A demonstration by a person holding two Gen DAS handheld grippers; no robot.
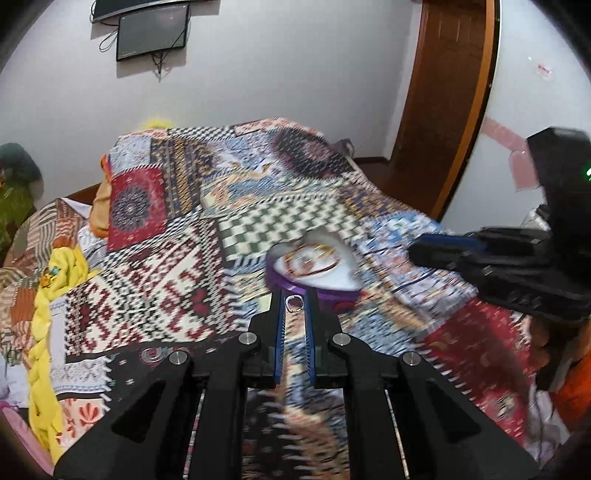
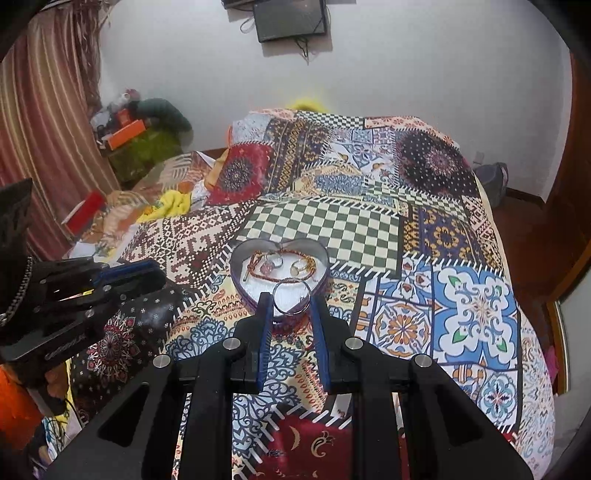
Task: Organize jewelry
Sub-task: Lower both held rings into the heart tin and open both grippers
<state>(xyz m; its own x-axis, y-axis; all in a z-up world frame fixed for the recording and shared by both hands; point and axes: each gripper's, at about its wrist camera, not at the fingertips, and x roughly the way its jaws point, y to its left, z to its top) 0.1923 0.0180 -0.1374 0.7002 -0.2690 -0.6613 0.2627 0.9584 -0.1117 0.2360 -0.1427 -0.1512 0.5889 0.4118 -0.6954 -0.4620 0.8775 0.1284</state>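
A big bed fills both pictures, and it is covered with a patchwork blanket (image 2: pixel 369 229) full of squares, flowers and checks. A dark screen (image 2: pixel 291 18) hangs on the white wall at the top.

In the middle of the right wrist picture we see a purple heart-shaped box (image 2: pixel 240 291) sitting on the blanket. Inside it lie a red and gold bracelet (image 2: pixel 284 252) and some rings — they are small and hard to tell apart.

Our right gripper (image 2: pixel 291 301) is only a little bit open, and it holds a silver bangle (image 2: pixel 291 297) between its blue pads, just over the near edge of the box.

Our left gripper (image 1: pixel 294 303) is nearly closed and pinches a small silver ring (image 1: pixel 294 303) at its tips, near the box (image 1: pixel 325 295) — this picture is blurry.
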